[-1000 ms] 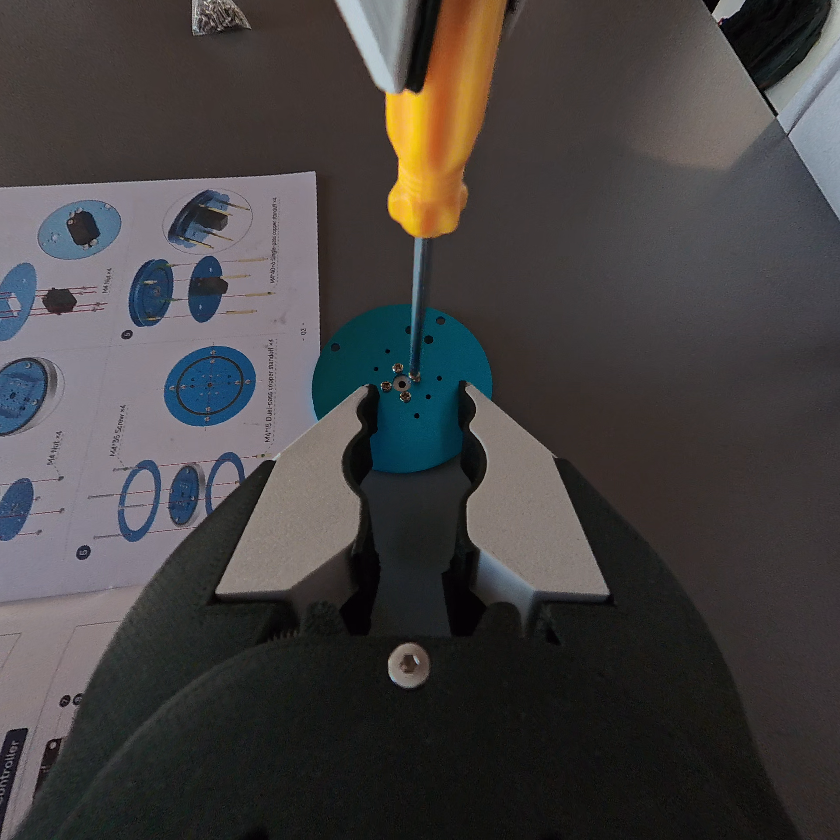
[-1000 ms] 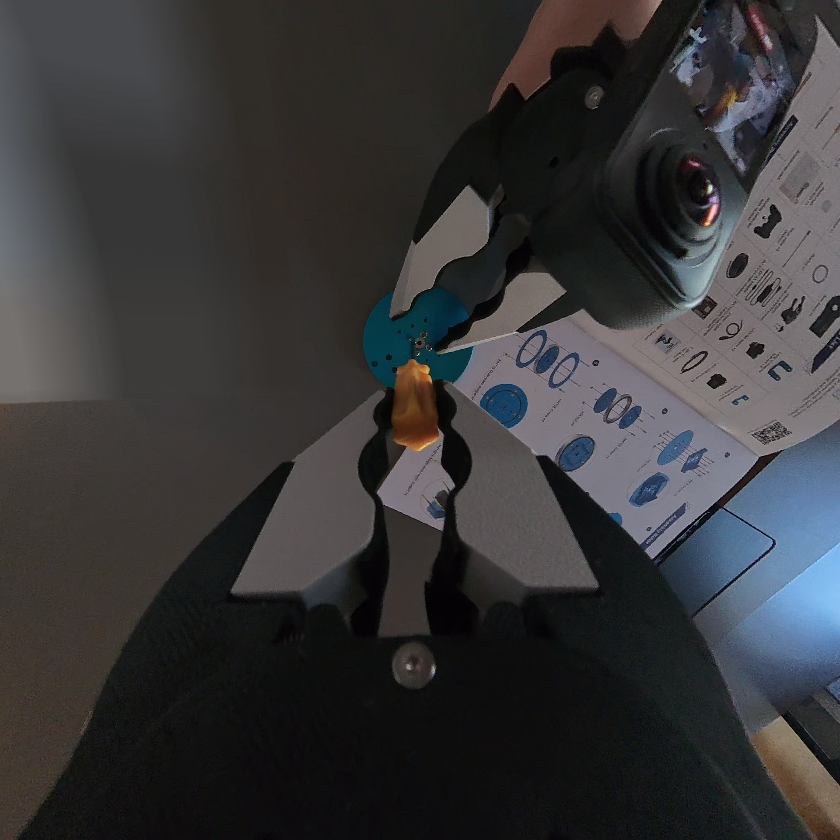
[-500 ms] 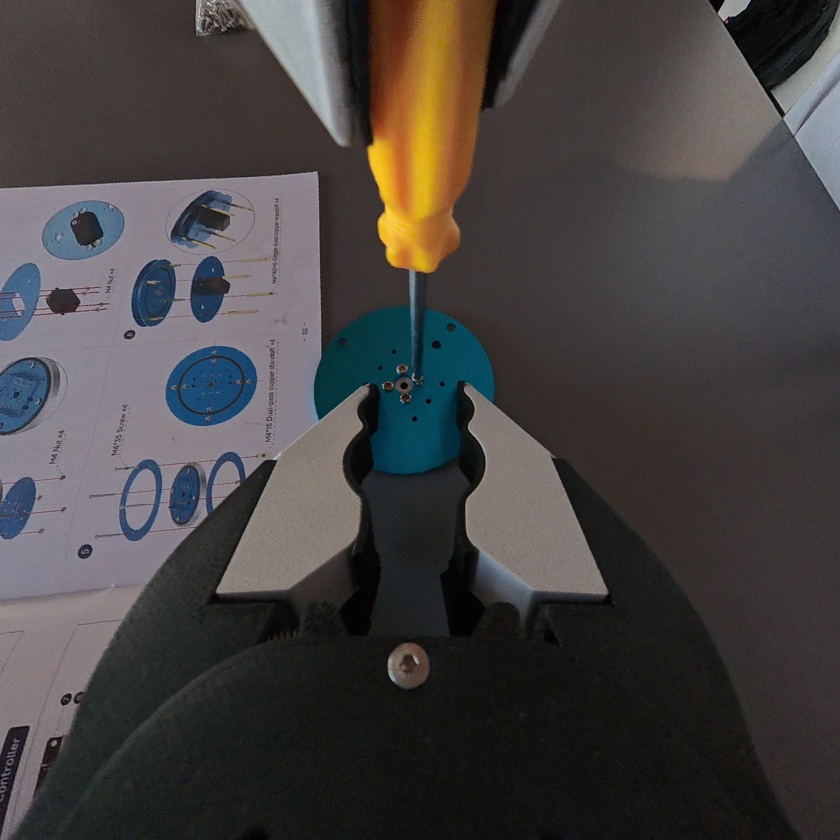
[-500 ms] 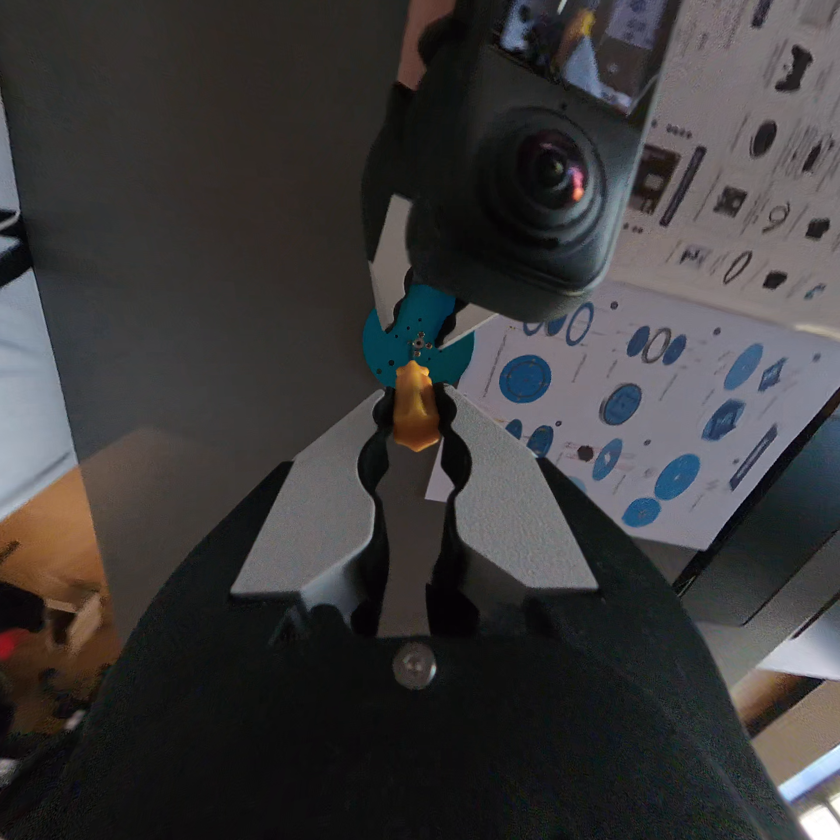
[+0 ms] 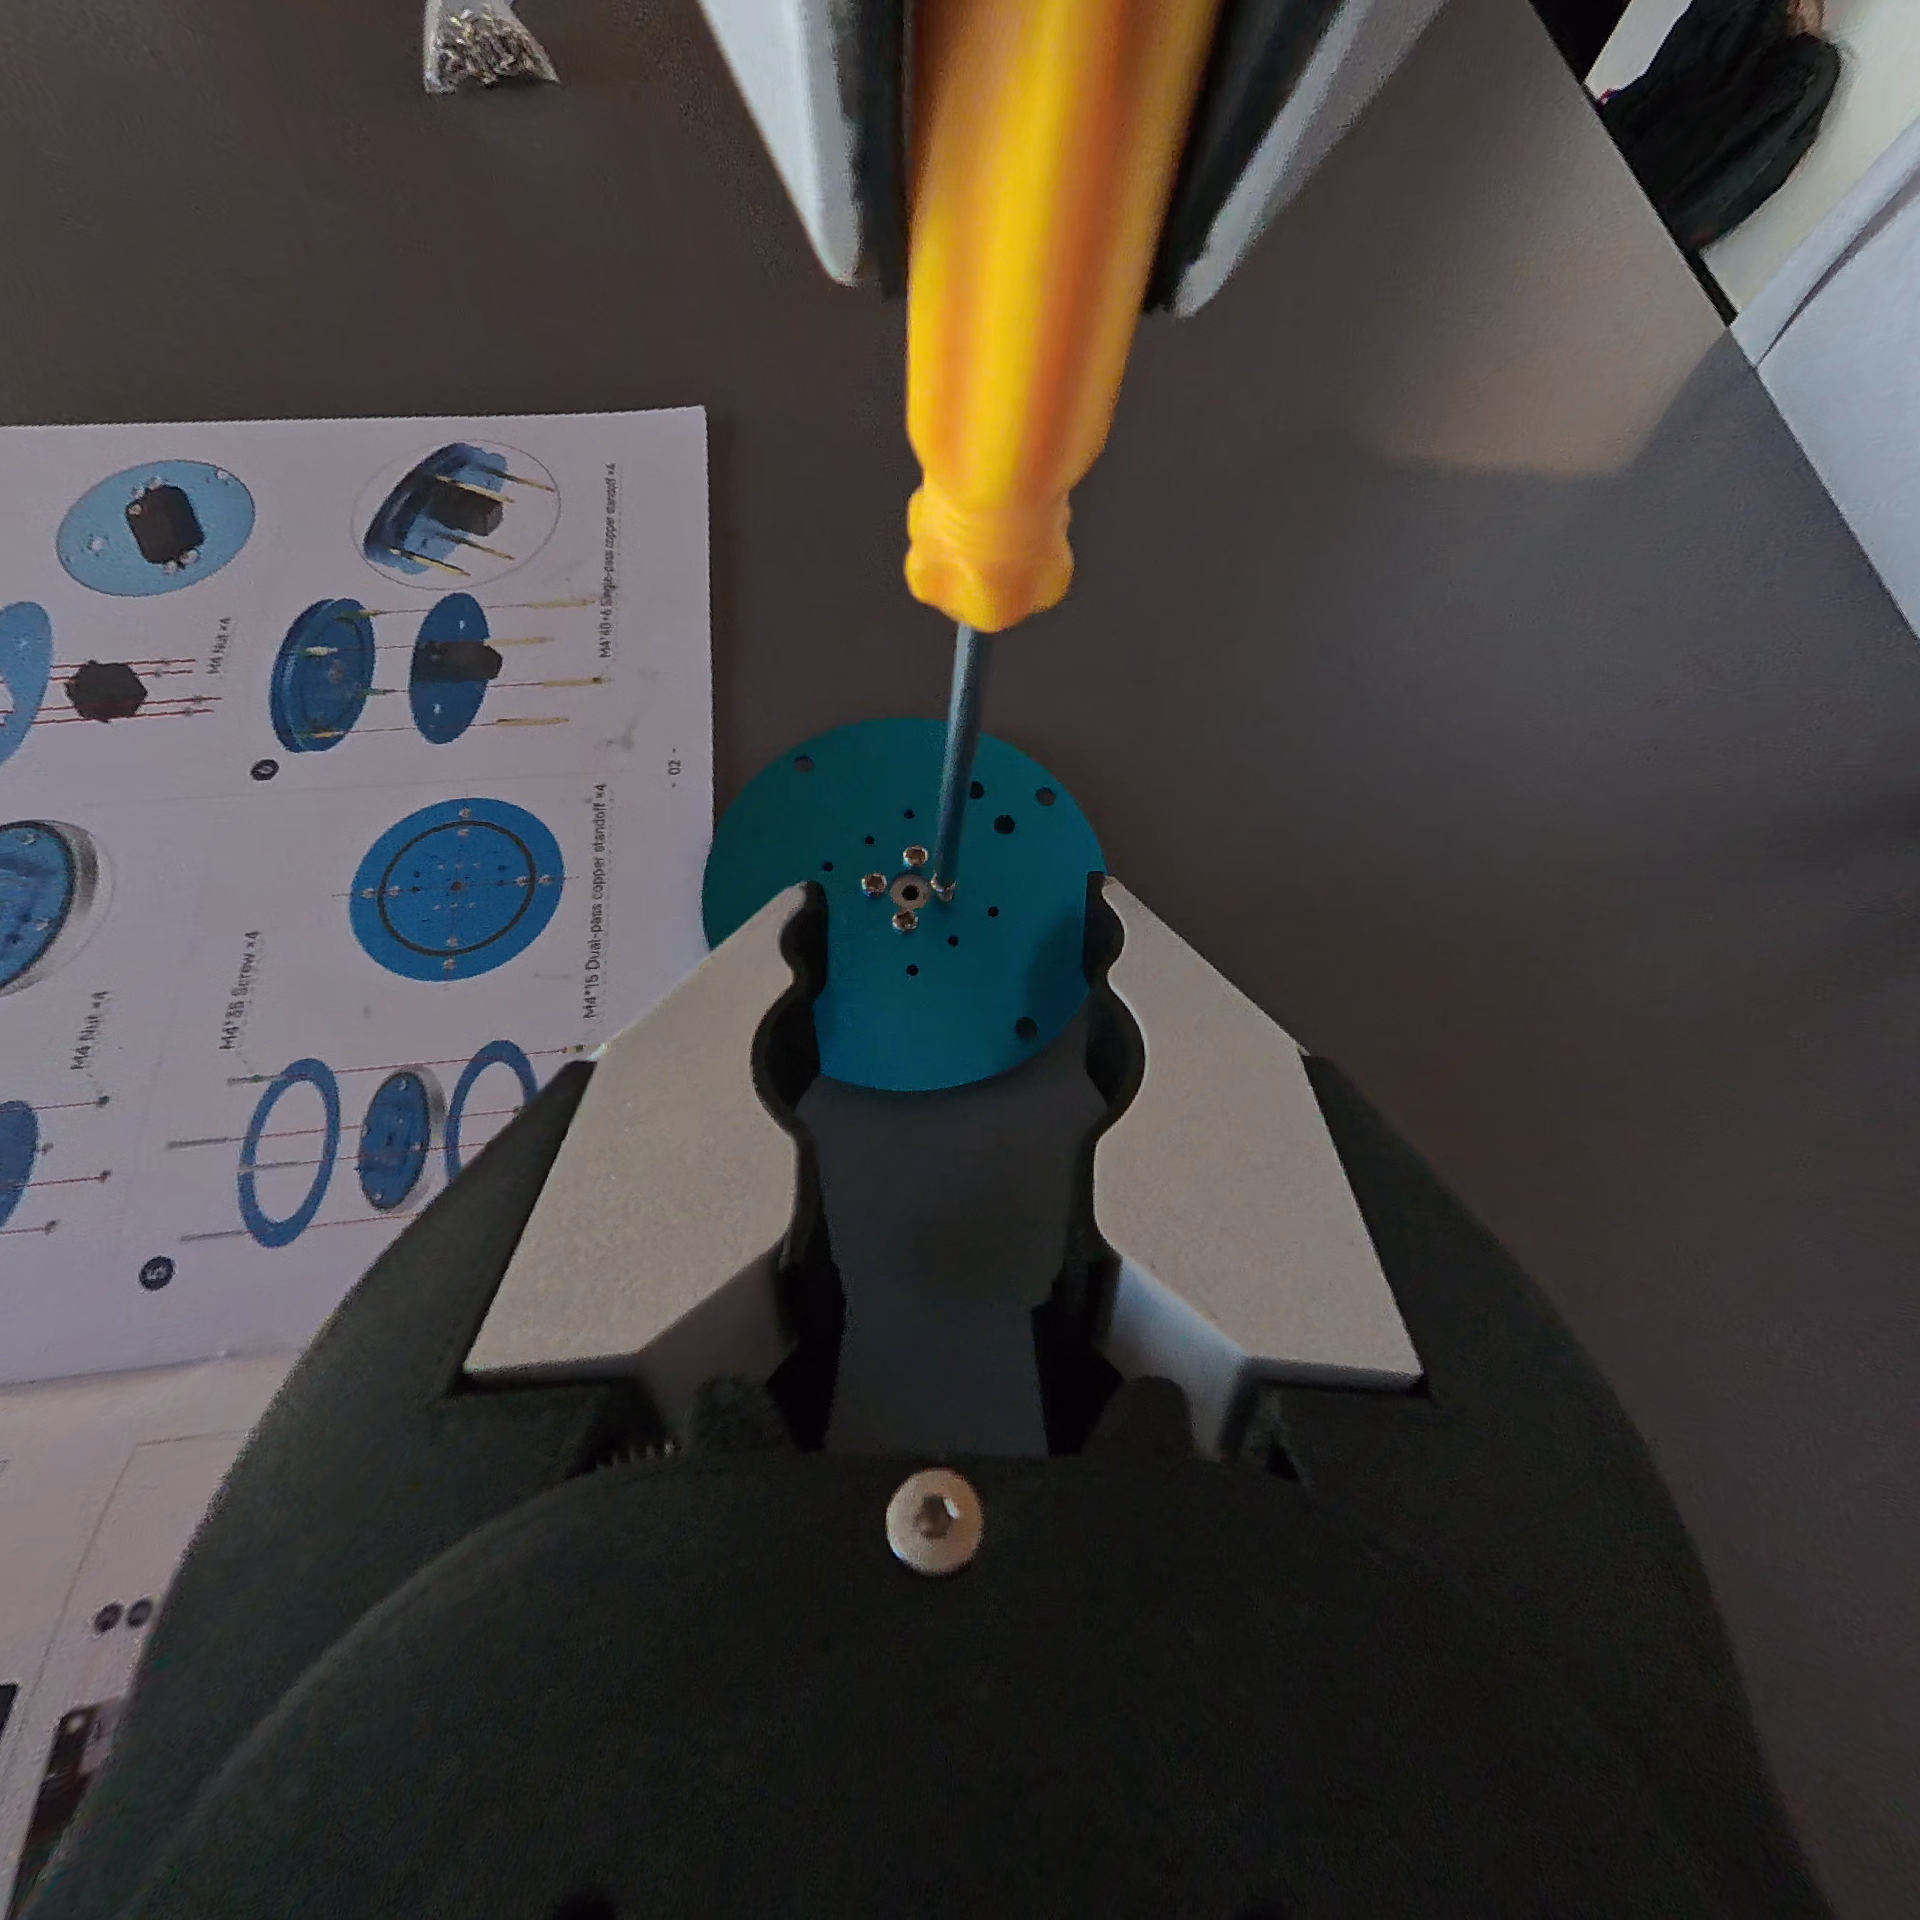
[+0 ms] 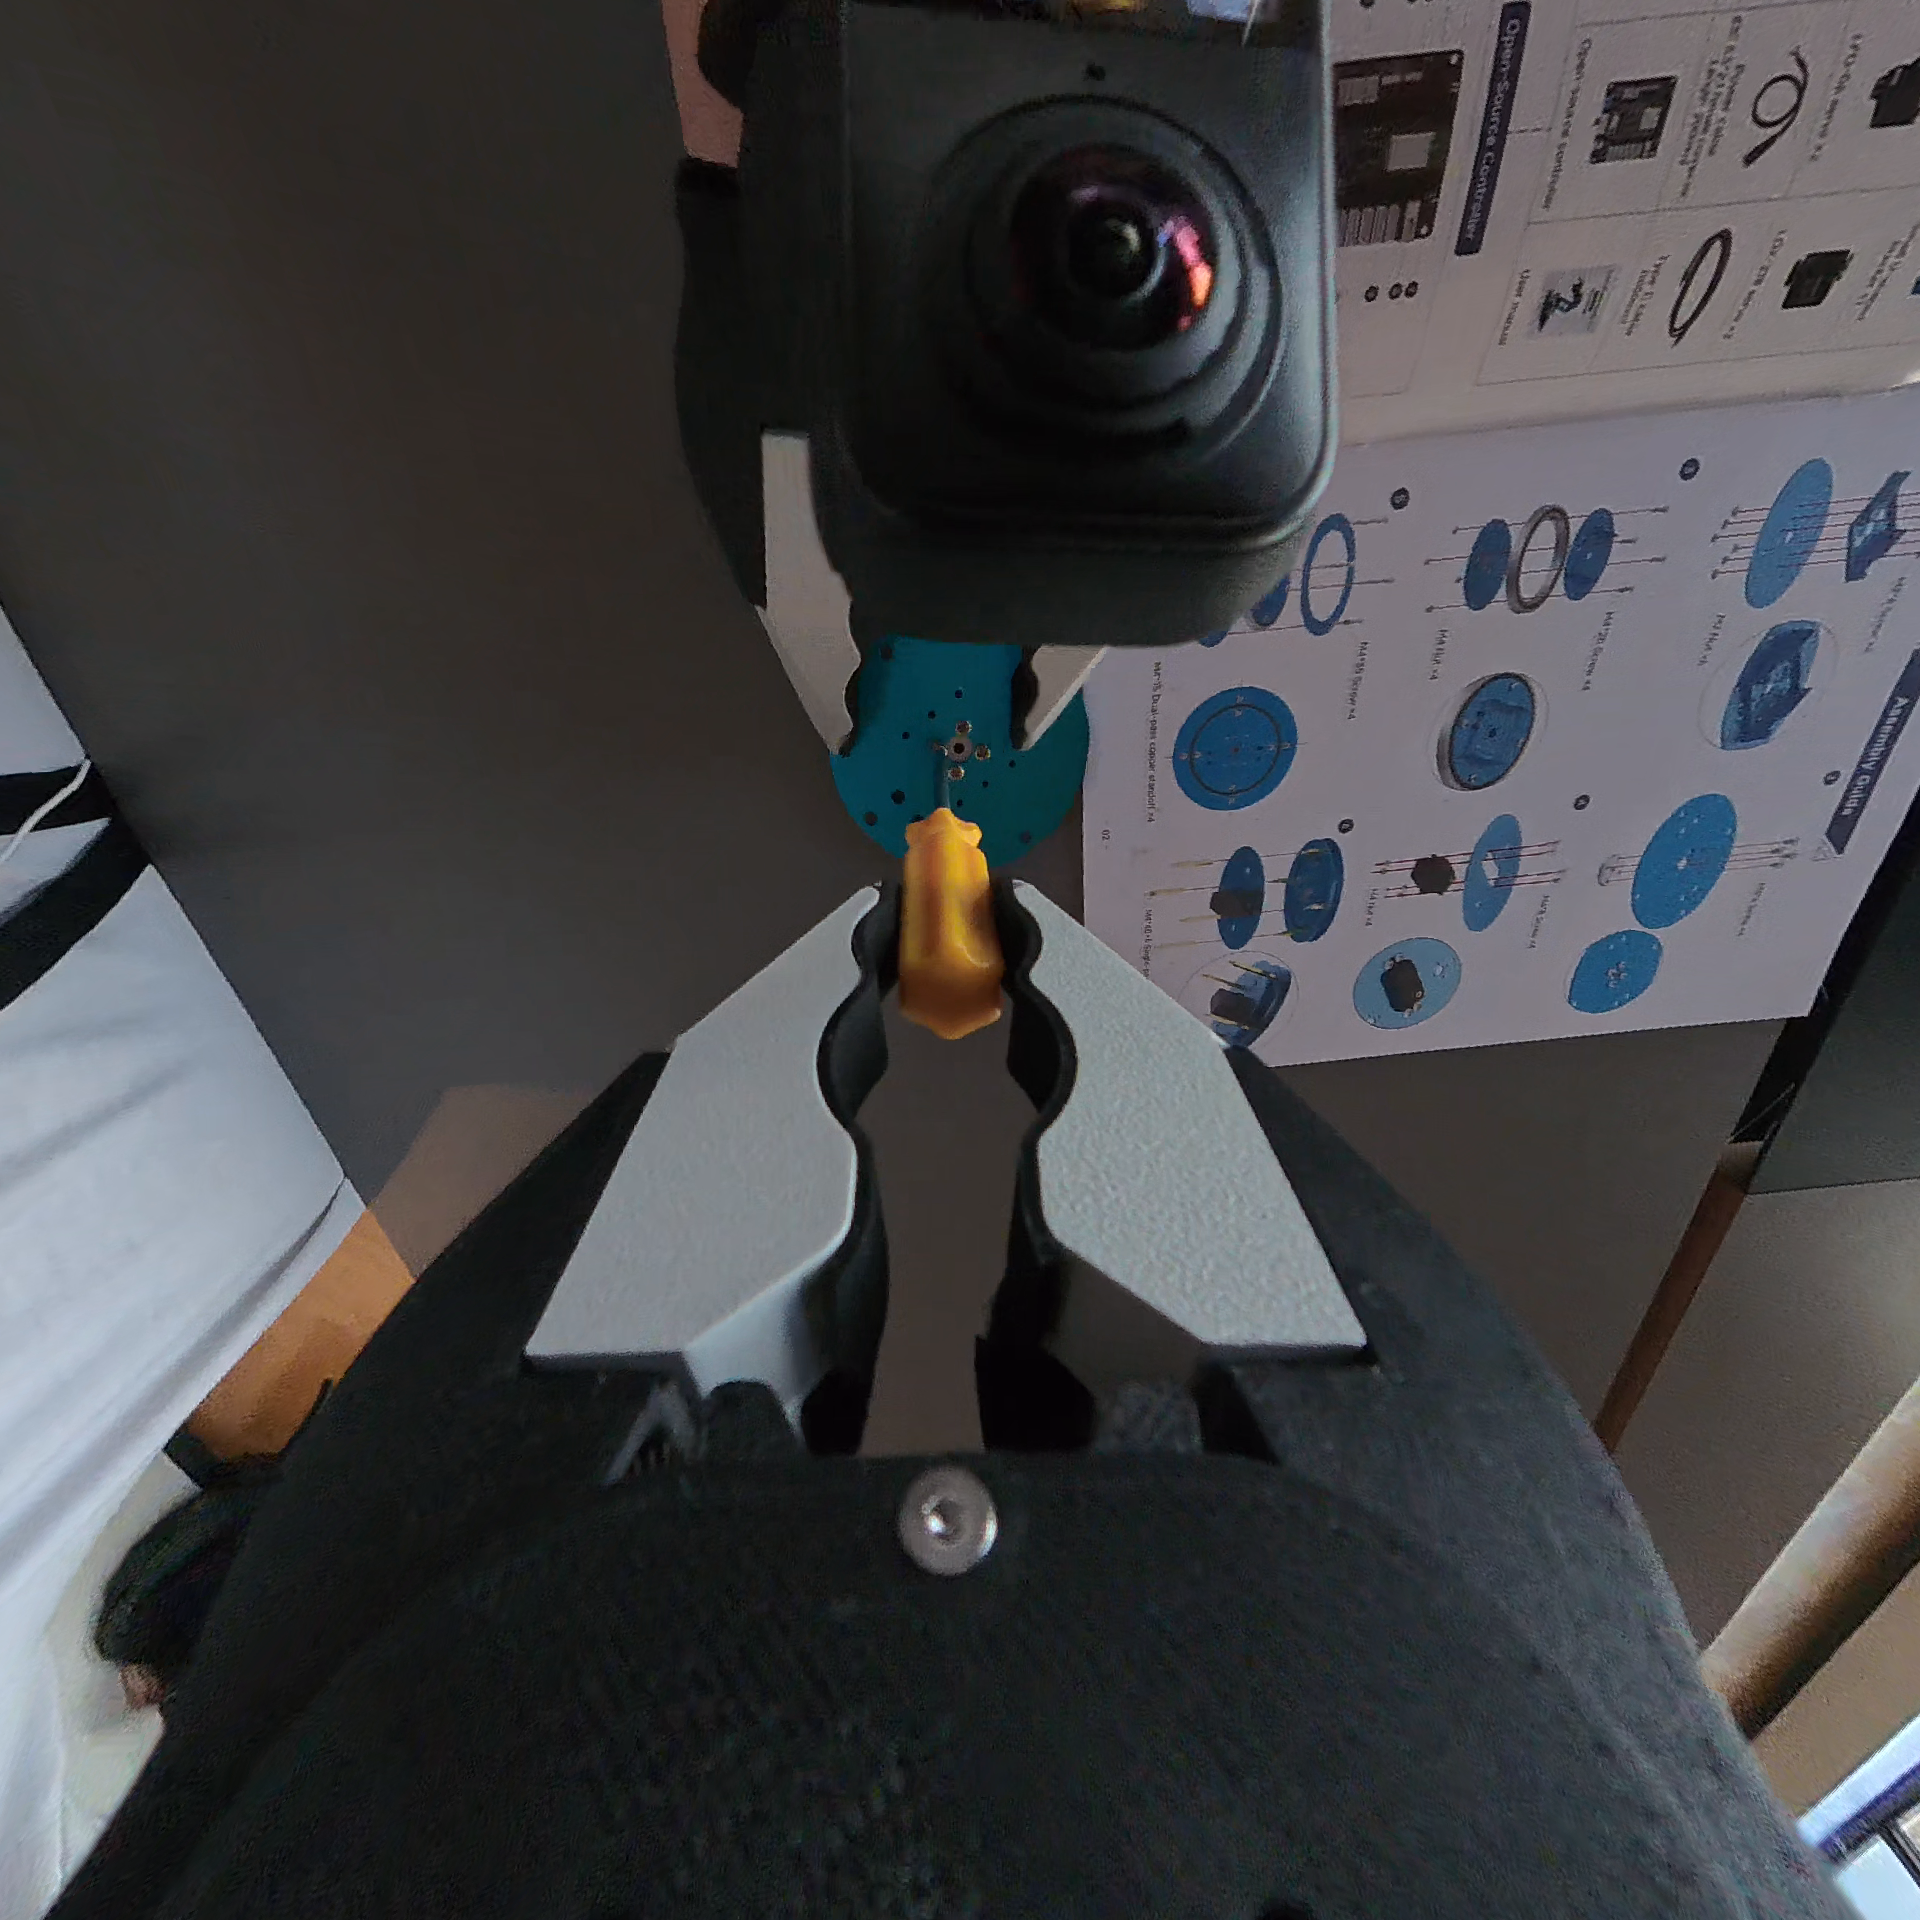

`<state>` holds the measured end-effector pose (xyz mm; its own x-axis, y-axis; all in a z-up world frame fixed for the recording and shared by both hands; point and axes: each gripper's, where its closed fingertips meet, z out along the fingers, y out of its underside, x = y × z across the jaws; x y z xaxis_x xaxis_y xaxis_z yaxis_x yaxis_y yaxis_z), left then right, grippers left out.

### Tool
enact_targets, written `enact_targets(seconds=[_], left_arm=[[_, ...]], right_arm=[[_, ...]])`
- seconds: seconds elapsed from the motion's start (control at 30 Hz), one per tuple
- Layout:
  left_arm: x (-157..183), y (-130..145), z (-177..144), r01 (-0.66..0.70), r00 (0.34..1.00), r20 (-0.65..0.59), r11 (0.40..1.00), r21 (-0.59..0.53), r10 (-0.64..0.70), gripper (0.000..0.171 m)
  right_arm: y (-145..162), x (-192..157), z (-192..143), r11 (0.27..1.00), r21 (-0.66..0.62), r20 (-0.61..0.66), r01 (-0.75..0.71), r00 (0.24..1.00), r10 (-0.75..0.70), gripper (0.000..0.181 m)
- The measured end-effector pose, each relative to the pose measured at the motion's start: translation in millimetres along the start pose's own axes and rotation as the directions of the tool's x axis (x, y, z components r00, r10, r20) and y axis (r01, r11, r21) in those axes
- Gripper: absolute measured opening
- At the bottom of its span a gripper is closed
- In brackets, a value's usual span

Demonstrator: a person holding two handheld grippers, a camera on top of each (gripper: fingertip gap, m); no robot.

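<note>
Printed instruction sheet (image 5: 343, 852), white paper with blue disc diagrams and small captions that are not reproduced here, lies at the left of the left wrist view on the dark grey tabletop (image 5: 1455, 831); a small clear bag of metal fasteners (image 5: 483, 42) sits at the upper left. At centre, the left gripper (image 5: 951, 899) has its two grey fingers spread to either side of the flat teal round metal plate (image 5: 904, 997), which lies flat on the table; whether the fingertips press its edge or merely flank it cannot be told. Four small silver screws (image 5: 906, 885) ring the plate's centre hole. Yellow-handled screwdriver (image 5: 1023, 343), slim steel shaft pointing down, comes in from the top centre with its tip on the right-hand screw. In the right wrist view the right gripper (image 6: 948, 904) is clamped on that handle, near the shaft end. Judged from appearance, the plate is thin, stiff, light and smooth, likely to slide or spin unless restrained at opposite rim points; the ridged handle should offer fair purchase. No brand is legible on the tool or plate. A second parts sheet (image 6: 1662, 187) fills the upper right of that view.
</note>
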<state>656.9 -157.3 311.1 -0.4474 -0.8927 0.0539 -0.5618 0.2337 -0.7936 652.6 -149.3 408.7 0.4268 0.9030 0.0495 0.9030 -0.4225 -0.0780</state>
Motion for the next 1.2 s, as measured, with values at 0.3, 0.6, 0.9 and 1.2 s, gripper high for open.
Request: enact_targets(seconds=[0.3, 0.6, 0.9, 1.2], left_arm=[[-6, 10, 1, -0.072, 0.992, 0.093, 0.993, -0.088, 0.081, 0.075], [-8, 11, -1, -0.038, 0.985, 0.167, 0.995, -0.096, 0.054, 0.074], [-9, 13, -4, 0.020, 0.978, 0.209, 0.997, -0.077, -0.004, 0.070], [-13, 15, -8, 0.040, 0.955, 0.296, 0.998, -0.051, -0.023, 0.076]], right_arm=[[-2, 3, -1, 1.000, 0.002, -0.008, 0.023, 1.000, -0.022, 0.017], [-5, 3, 0, 1.000, 0.003, -0.007, 0.030, 1.000, -0.030, 0.017], [-6, 5, -1, 1.000, 0.007, -0.001, 0.015, 1.000, -0.015, 0.017], [-3, 5, 0, 1.000, -0.003, 0.004, 0.028, 1.000, -0.028, 0.017]])
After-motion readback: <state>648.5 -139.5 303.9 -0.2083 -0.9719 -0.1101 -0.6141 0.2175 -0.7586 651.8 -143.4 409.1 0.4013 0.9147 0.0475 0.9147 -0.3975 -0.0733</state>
